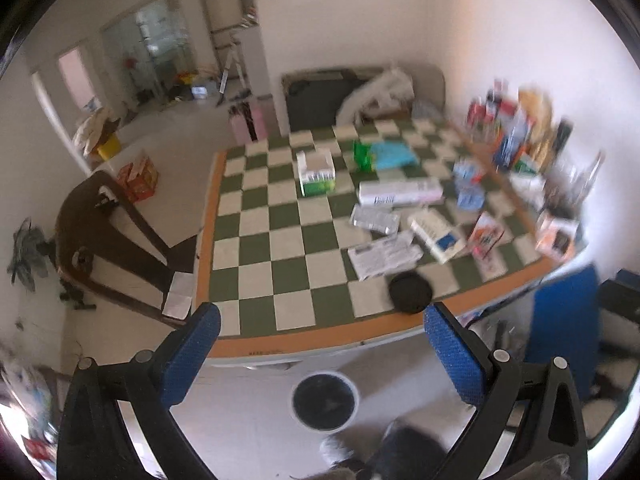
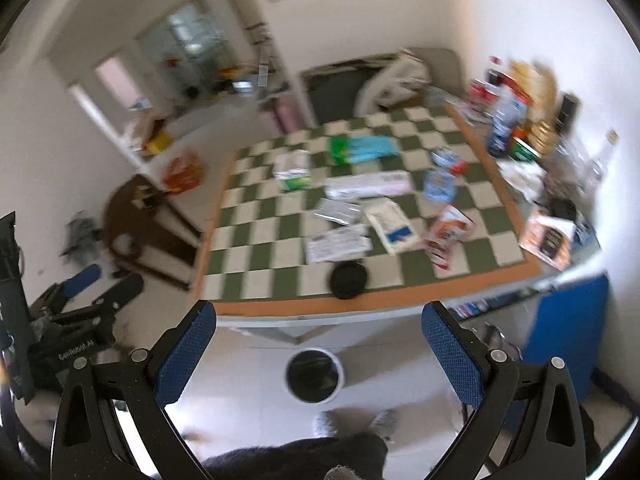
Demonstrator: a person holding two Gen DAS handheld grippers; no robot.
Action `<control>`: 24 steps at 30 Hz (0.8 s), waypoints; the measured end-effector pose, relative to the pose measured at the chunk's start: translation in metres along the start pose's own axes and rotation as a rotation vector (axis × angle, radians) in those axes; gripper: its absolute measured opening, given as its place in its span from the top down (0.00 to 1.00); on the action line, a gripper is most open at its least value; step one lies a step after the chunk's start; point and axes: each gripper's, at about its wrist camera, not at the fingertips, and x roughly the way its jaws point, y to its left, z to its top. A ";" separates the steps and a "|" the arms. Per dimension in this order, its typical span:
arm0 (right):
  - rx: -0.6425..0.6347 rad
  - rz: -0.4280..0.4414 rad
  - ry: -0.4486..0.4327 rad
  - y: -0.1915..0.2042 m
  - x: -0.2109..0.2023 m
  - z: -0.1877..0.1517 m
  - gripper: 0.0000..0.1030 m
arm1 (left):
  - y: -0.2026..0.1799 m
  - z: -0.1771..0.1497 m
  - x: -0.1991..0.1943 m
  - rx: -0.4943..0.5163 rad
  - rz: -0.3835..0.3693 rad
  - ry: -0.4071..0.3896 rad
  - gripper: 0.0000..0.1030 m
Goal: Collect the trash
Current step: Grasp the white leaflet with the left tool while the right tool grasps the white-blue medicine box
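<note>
Leaflet (image 1: 384,256) looks light and floppy; pinch its near edge. Left gripper (image 1: 322,344) and right gripper (image 2: 319,340) both gape, empty.

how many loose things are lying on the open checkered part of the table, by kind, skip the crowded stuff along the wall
Boxes and cartons: 4 (green-and-white carton, long white box, white-and-blue box, orange-and-white box)
Packets and bags: 4 (green packet, blue bag, silver foil packet, light blue packet)
Paper leaflet: 1
Black round lid: 1
Total: 10
</note>
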 end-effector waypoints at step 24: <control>0.180 -0.107 0.476 -0.169 0.382 0.116 0.00 | -0.141 0.063 0.366 0.847 -0.047 0.562 0.01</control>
